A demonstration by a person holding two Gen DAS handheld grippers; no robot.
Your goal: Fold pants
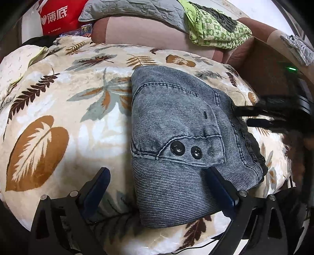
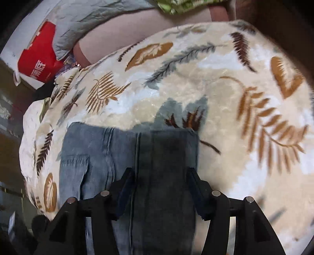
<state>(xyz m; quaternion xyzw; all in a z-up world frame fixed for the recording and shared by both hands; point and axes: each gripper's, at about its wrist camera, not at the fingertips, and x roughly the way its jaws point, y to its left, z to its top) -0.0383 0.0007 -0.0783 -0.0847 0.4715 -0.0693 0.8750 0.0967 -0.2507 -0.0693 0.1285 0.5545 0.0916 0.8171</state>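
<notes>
Folded pants (image 1: 176, 137) lie on the leaf-print blanket (image 1: 58, 109) — both grippers' fingers spread, gripping nothing.

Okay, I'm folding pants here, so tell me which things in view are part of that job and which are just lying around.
Part of the job:
- folded blue-grey denim pants
- left gripper, open
- right gripper, open over the pants

Lying about:
- leaf-patterned cream plush blanket under the pants
- red printed bag
- green patterned cloth
- grey quilted cover
</notes>
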